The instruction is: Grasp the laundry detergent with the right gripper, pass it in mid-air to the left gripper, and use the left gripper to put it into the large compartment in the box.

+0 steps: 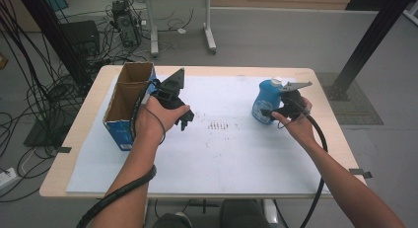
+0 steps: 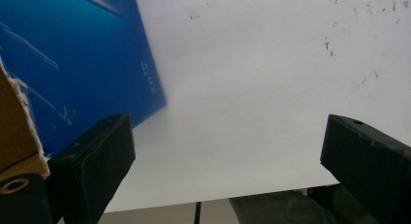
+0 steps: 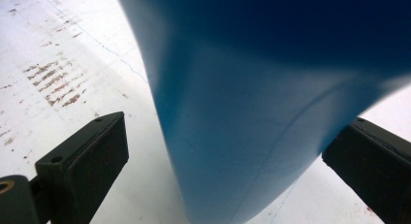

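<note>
A blue plastic bottle [image 1: 265, 100] with a white cap stands on the right of the white sheet. My right gripper [image 1: 271, 113] reaches it from the right. In the right gripper view the bottle [image 3: 252, 103] stands between the jaws of this gripper [image 3: 228, 136], which are wide apart, with a gap on the left side. An open cardboard box [image 1: 129, 102] with blue outer walls sits at the left. My left gripper [image 1: 186, 118] hovers just right of it, open and empty [image 2: 225, 136], with the box's blue wall [image 2: 72, 54] close by.
A white sheet [image 1: 222, 154] covers most of the wooden table [image 1: 79, 134] and has dark scuff marks [image 1: 217, 125] at its middle. Cables, a desk frame and a black post stand on the floor beyond the table.
</note>
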Action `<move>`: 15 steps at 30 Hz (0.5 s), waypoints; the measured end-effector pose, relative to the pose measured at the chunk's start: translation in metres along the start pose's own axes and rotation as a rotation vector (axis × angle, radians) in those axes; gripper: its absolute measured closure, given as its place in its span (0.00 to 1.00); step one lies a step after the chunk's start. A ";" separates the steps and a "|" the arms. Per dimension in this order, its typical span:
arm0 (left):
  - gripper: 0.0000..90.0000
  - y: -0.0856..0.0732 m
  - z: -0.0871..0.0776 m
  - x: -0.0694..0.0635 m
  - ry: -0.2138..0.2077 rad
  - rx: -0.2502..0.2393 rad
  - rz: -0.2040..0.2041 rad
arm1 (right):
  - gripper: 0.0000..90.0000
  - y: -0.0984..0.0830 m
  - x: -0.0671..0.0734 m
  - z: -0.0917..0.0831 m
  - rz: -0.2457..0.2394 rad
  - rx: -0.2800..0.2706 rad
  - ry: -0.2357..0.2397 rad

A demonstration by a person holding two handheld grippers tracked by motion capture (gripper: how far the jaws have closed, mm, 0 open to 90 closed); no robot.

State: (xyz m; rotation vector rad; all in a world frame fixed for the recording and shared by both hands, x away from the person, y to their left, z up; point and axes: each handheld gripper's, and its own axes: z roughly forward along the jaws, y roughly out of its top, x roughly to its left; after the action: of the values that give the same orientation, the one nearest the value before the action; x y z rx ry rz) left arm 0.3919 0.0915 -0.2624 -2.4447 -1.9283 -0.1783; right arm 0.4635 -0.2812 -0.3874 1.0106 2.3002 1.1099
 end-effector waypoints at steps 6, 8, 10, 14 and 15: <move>0.06 0.000 -0.001 0.000 -0.002 0.003 0.002 | 0.03 0.000 0.000 0.000 0.000 -0.002 -0.002; 0.06 0.000 0.000 0.001 -0.002 0.000 0.002 | 0.03 0.000 0.000 0.000 0.005 0.000 -0.003; 0.06 0.000 0.000 0.001 0.001 0.000 -0.001 | 0.03 -0.001 0.000 0.001 0.007 0.001 -0.003; 0.06 -0.001 -0.001 0.002 0.001 0.000 0.000 | 0.03 -0.001 -0.001 0.001 0.008 0.001 -0.004; 0.06 -0.001 -0.001 0.002 0.002 -0.001 -0.001 | 0.03 -0.001 -0.001 0.000 0.008 0.002 -0.005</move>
State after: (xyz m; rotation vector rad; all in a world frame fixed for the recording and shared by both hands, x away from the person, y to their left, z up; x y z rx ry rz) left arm 0.3915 0.0939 -0.2613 -2.4433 -1.9294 -0.1819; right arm 0.4639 -0.2820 -0.3884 1.0230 2.2957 1.1078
